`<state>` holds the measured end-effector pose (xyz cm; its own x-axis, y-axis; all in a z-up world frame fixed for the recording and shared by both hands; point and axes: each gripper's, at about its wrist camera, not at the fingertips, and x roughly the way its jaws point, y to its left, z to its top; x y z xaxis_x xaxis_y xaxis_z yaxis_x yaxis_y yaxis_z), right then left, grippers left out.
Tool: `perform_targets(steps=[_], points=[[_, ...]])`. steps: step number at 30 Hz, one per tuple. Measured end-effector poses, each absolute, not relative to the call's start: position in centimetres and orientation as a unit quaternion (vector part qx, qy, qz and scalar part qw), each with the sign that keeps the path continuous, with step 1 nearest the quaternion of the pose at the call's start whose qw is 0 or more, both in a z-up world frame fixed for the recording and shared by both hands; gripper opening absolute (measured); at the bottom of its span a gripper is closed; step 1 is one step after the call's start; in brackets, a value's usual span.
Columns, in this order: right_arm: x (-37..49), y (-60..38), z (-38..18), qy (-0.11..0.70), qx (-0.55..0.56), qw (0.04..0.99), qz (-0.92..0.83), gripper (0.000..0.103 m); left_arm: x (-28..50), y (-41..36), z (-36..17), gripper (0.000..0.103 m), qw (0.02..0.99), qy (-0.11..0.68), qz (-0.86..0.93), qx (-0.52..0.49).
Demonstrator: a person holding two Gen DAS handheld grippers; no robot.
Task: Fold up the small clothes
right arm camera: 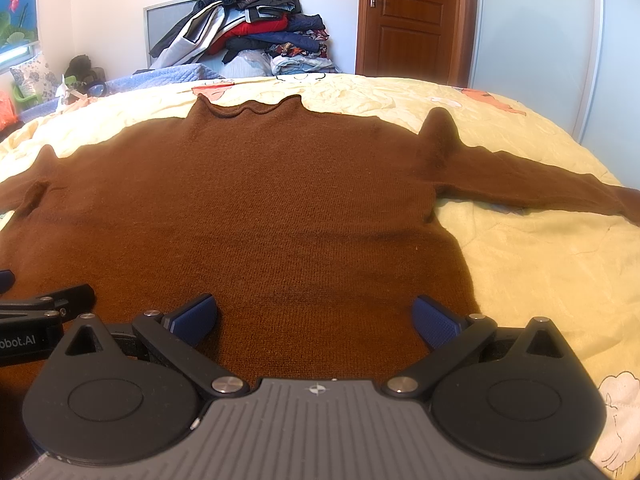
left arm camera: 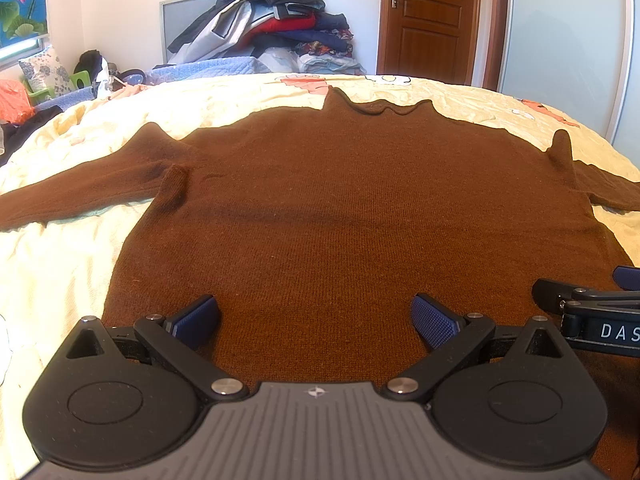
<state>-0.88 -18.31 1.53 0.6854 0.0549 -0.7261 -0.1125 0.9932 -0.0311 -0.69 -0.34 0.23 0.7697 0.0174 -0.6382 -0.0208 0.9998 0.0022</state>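
A brown knitted sweater [left arm camera: 340, 208] lies flat on the bed, collar at the far side and both sleeves spread outward; it also fills the right wrist view [right arm camera: 256, 200]. My left gripper [left arm camera: 316, 320] hovers open over the sweater's near hem, left of centre, blue pads wide apart with nothing between them. My right gripper [right arm camera: 316, 320] is open too, over the hem toward the sweater's right edge. The right gripper's arm [left arm camera: 592, 312] shows at the right edge of the left wrist view, and the left gripper's arm [right arm camera: 40, 312] shows at the left edge of the right wrist view.
The bed has a pale yellow cartoon-print cover [right arm camera: 540, 272]. A heap of clothes [left arm camera: 276, 20] is stacked behind the bed against the wall. A wooden door [left arm camera: 428, 16] and a sliding wardrobe panel [left arm camera: 560, 40] stand at the back right. Cushions and clutter [left arm camera: 44, 76] sit at the far left.
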Motion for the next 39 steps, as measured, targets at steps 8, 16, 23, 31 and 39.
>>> perform_targets(steps=[8, 16, 23, 31, 39], points=[[-0.8, -18.3, 1.5, 0.394, -0.037, 0.917, 0.046, 0.103, -0.7, -0.4, 0.2, 0.103, 0.941, 0.339, 0.01, -0.003], [-0.5, -19.2, 2.1, 0.401, -0.025, 0.913, 0.073, 0.103, -0.7, -0.3, 0.2, 0.103, 0.941, 0.339, 0.01, -0.003], [3.7, -36.3, 6.8, 0.324, 0.288, 0.9, 0.037, 0.103, -0.7, -0.3, 0.2, 0.103, 0.941, 0.339, 0.01, -0.003], [7.7, -59.9, 4.3, 0.265, 0.505, 0.805, -0.165, 0.089, -0.7, -0.3, 0.2, 0.103, 0.941, 0.339, 0.01, -0.003], [9.8, -63.8, 1.9, 0.24, 0.54, 0.787, -0.179, 0.054, -0.8, -0.4, 0.2, 0.103, 0.941, 0.339, 0.009, -0.004]])
